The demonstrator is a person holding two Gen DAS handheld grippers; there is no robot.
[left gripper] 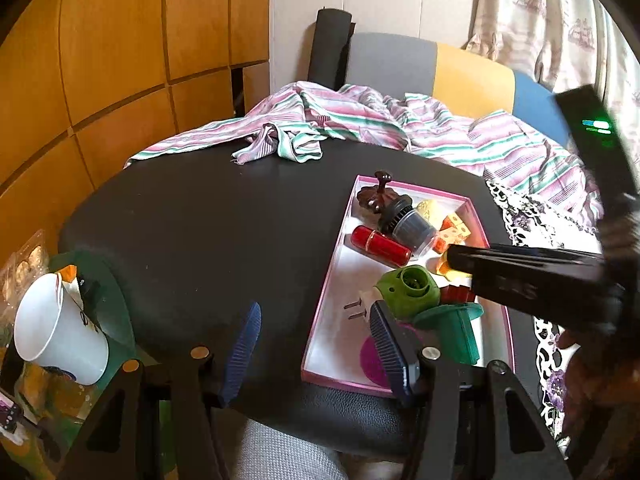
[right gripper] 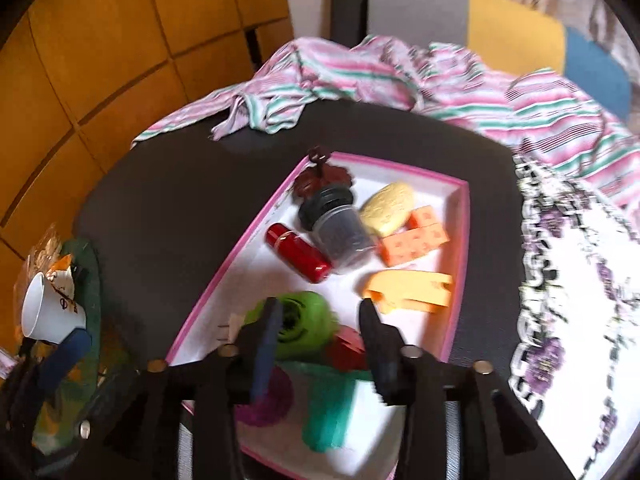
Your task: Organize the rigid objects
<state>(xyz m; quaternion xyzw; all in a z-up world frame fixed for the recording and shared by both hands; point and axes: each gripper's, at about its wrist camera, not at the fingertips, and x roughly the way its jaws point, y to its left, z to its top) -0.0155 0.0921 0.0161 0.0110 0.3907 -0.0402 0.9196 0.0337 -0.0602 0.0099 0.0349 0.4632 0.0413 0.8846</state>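
The rigid objects are gathered in a pink-rimmed tray (right gripper: pixel 460 248) near the right edge of the black surface (left gripper: pixel 200 232). The right gripper (right gripper: pixel 320 340) is held above the green plug (right gripper: pixel 308 324), jaws spread. The left gripper (left gripper: pixel 316 344) is held over the surface's near edge, jaws spread, nothing between them.

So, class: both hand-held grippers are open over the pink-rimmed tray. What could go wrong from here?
1. The right hand-held gripper hangs over the crowded near end; closing could catch the green plug-in device and the red piece together.
2. The grey jar leans on the red cylinder; a nudge might roll either.
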